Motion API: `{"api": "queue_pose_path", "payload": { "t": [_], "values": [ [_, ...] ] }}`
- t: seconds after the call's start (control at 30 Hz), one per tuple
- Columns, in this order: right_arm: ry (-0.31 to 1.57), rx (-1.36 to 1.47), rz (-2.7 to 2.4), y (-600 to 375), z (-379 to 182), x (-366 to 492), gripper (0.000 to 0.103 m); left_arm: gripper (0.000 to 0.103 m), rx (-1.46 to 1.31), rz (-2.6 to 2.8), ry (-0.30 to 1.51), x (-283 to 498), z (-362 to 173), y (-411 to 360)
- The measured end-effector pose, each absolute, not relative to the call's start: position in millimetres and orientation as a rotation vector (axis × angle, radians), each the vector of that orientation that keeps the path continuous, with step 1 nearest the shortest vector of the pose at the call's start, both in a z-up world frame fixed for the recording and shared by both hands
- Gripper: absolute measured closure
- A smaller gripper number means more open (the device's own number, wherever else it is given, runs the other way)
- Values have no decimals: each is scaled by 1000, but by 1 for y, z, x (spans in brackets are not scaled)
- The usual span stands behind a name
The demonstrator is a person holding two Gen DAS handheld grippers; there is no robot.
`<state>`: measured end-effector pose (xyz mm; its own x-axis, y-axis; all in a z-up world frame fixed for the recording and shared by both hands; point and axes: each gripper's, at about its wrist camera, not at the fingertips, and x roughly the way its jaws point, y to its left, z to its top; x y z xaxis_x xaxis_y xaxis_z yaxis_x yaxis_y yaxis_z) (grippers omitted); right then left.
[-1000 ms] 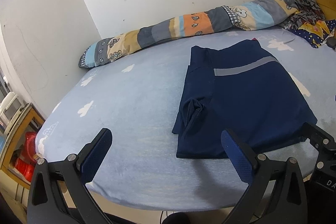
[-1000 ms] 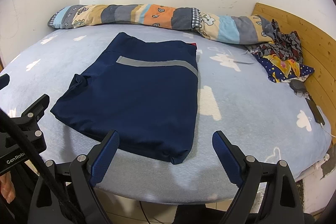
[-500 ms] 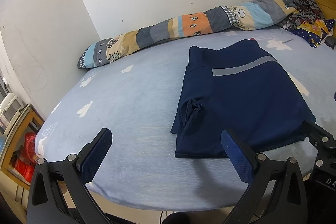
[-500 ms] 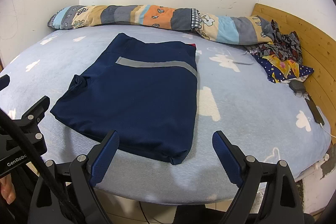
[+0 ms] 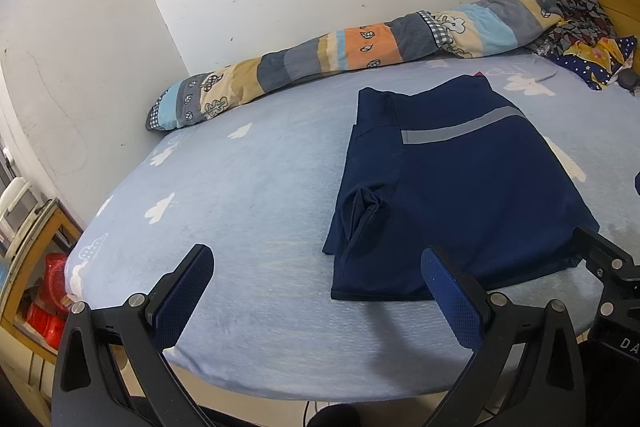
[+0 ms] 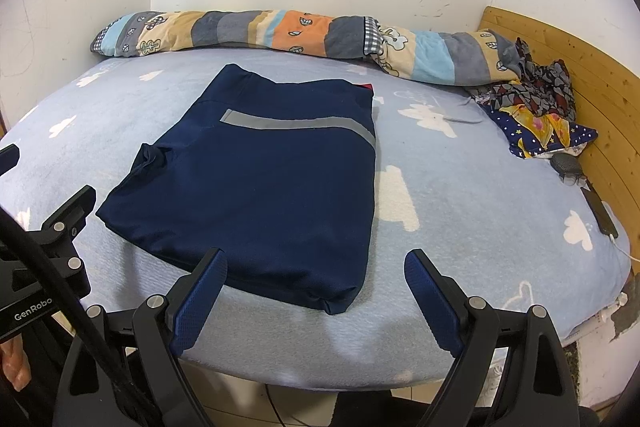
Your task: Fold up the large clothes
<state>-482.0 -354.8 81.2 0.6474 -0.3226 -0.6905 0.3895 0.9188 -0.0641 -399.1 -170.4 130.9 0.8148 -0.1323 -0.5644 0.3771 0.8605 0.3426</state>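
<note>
A navy garment (image 6: 272,183) with a grey band lies folded into a smooth rectangle on the fuzzy cloud-print bed sheet (image 5: 248,187), just ahead of both jaws. The left gripper (image 5: 316,291) and right gripper (image 6: 316,287) gape wide, holding nothing, blue textured pads (image 6: 430,301) bare.

Left gripper (image 5: 316,279): jaws spread wide, nothing between them; blue-padded fingers (image 5: 450,291) on black arms, both level and pointing forward. Also seen from the right wrist view, at that gripper's left side, close beside it (image 6: 52,223).

Right gripper (image 6: 314,285): jaws spread wide, empty; blue-padded fingers (image 6: 202,291) on black arms, level and pointing forward. Its black frame shows at the right edge of the left wrist view (image 5: 604,263).

Hand (image 6: 12,367): a small part visible below the left gripper's body.
</note>
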Motion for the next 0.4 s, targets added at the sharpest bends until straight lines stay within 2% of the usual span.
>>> {"api": "queue_pose_path", "payload": {
  "t": [0.17,0.4],
  "values": [
    [763,95,-408,-355,83,-482,10,0,461,-288,568,-397,131,-170],
    [748,106,-414,-356,86,-484,10,0,419,-356,688,-386,125,-166]
  ]
}}
